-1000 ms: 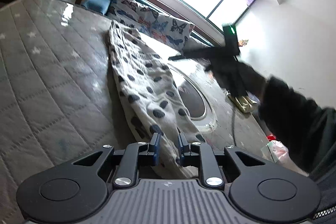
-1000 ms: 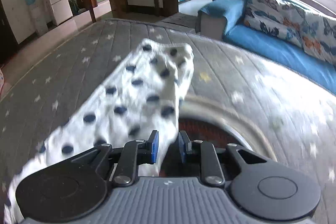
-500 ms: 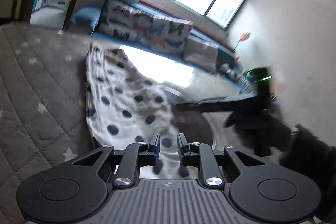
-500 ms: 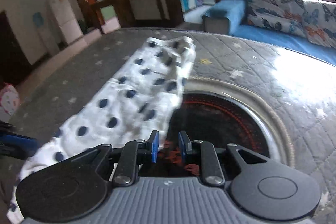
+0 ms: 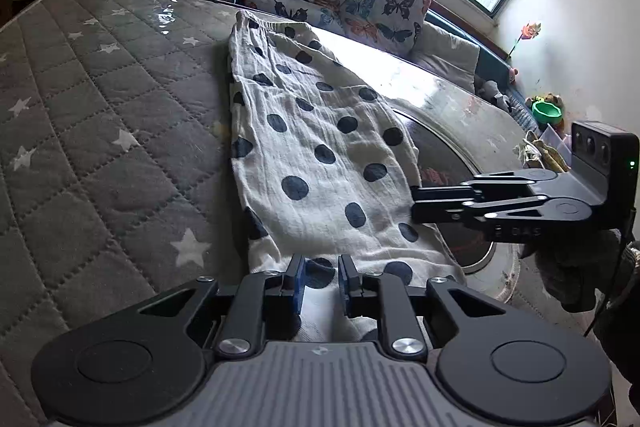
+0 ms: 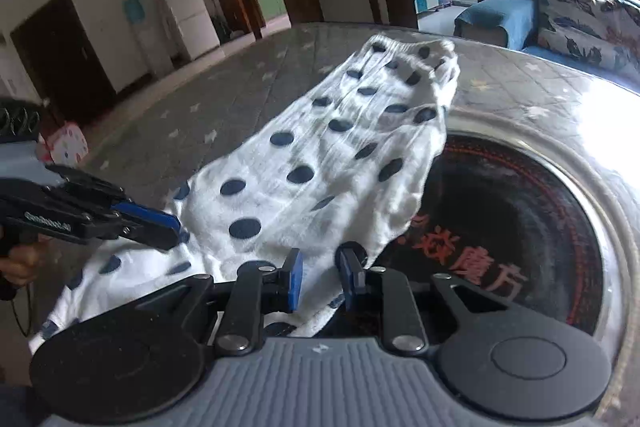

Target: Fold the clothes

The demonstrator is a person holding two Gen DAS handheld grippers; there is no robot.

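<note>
On the mattress (image 5: 100, 131), near edge: polka-dot cloth (image 5: 320, 155), lying lengthwise
Left hand-held gripper (image 5: 321, 281): narrow gap, cloth hem pinched
Right hand-held gripper (image 6: 320, 277): narrow gap, cloth edge pinched

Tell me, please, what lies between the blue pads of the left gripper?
In the left wrist view, the near edge of the white dark-dotted cloth lies between the left gripper pads, over the grey quilted mattress.
</note>
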